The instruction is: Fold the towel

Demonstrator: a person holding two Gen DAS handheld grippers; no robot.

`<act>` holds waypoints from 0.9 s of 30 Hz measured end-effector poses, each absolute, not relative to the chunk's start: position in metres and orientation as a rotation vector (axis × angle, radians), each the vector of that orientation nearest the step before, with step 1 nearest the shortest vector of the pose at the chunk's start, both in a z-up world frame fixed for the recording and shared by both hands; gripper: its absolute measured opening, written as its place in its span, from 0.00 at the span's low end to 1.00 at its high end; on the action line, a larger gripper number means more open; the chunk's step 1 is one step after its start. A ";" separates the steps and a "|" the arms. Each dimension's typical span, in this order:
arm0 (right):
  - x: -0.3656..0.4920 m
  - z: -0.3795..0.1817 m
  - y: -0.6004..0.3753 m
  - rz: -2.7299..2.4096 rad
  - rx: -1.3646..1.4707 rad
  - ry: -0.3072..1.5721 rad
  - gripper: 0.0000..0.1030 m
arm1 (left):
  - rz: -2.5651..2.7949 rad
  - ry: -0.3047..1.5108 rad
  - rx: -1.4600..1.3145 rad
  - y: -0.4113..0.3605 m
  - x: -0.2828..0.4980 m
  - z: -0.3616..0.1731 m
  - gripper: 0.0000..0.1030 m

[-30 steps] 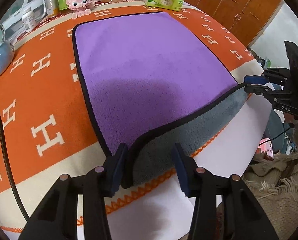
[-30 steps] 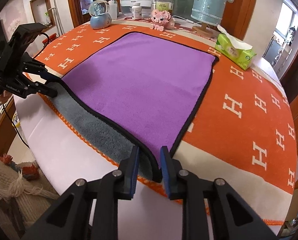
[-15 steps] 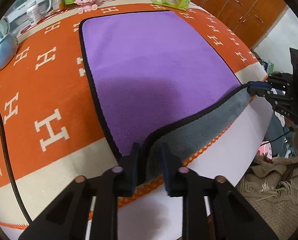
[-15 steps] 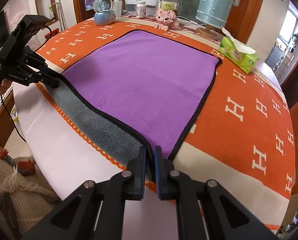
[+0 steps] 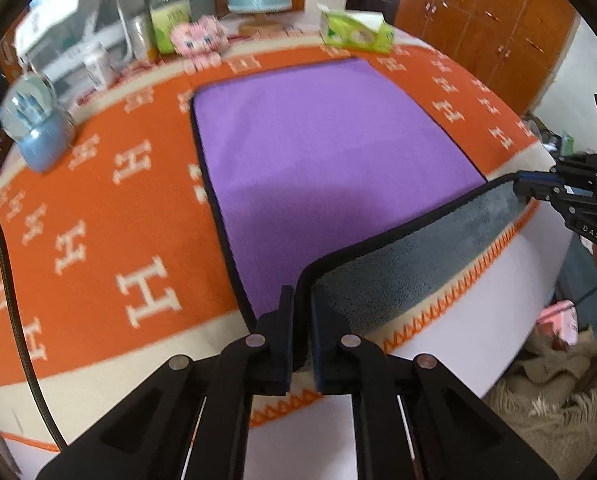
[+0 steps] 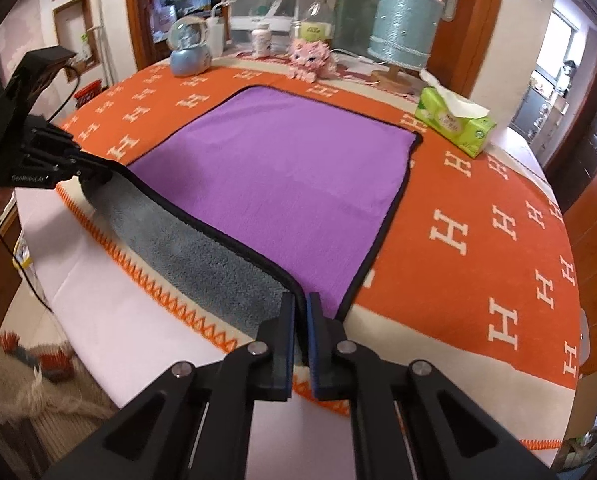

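Observation:
A purple towel (image 5: 322,152) with black trim and a grey underside lies on the orange patterned table cover; it also shows in the right wrist view (image 6: 290,160). My left gripper (image 5: 301,312) is shut on the towel's near left corner and holds it lifted. My right gripper (image 6: 301,312) is shut on the near right corner. The near edge is raised between both grippers, so the grey underside (image 5: 410,264) faces me. Each gripper shows in the other's view: the right gripper (image 5: 538,184) and the left gripper (image 6: 86,172).
A green tissue box (image 6: 454,120), pink toy (image 6: 310,58), snow globe (image 6: 190,46), bottles and a pale blue lamp (image 6: 402,32) stand along the far table edge. The table's near edge (image 6: 166,292) has orange zigzag trim. Wooden cabinets (image 5: 498,24) stand to the right.
Both grippers have closed on the near corners and lifted the towel's near edge up from the table, turning more grey underside into view.

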State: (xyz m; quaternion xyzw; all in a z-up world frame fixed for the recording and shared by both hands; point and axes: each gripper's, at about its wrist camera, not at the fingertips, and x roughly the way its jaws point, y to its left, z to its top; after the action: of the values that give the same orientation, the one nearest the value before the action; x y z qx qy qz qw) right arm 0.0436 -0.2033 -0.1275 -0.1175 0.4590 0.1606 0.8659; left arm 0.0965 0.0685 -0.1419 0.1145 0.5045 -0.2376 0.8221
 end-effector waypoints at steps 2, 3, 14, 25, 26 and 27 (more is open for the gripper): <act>0.051 -0.122 -0.206 0.318 -0.225 0.950 0.05 | -0.488 1.041 0.238 0.068 0.100 -0.134 0.05; 0.055 -0.120 -0.207 0.307 -0.215 0.944 0.05 | -0.477 1.028 0.235 0.067 0.104 -0.130 0.05; 0.133 -0.070 -0.212 0.166 -0.137 0.817 0.05 | -0.316 0.871 0.191 0.059 0.181 -0.089 0.05; 0.231 -0.080 -0.211 0.044 -0.112 0.805 0.05 | -0.172 0.836 0.149 0.042 0.272 -0.092 0.05; 0.239 -0.083 -0.213 0.035 -0.104 0.811 0.05 | -0.162 0.833 0.153 0.040 0.278 -0.095 0.05; 0.247 -0.087 -0.214 0.026 -0.096 0.816 0.05 | -0.147 0.836 0.160 0.037 0.286 -0.099 0.05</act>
State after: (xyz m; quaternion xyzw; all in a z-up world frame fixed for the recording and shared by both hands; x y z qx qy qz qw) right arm 0.2475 -0.2140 -0.0872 -0.0466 0.3968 0.0127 0.9166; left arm 0.2857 0.0369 -0.0987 0.0776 0.4052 -0.0712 0.9081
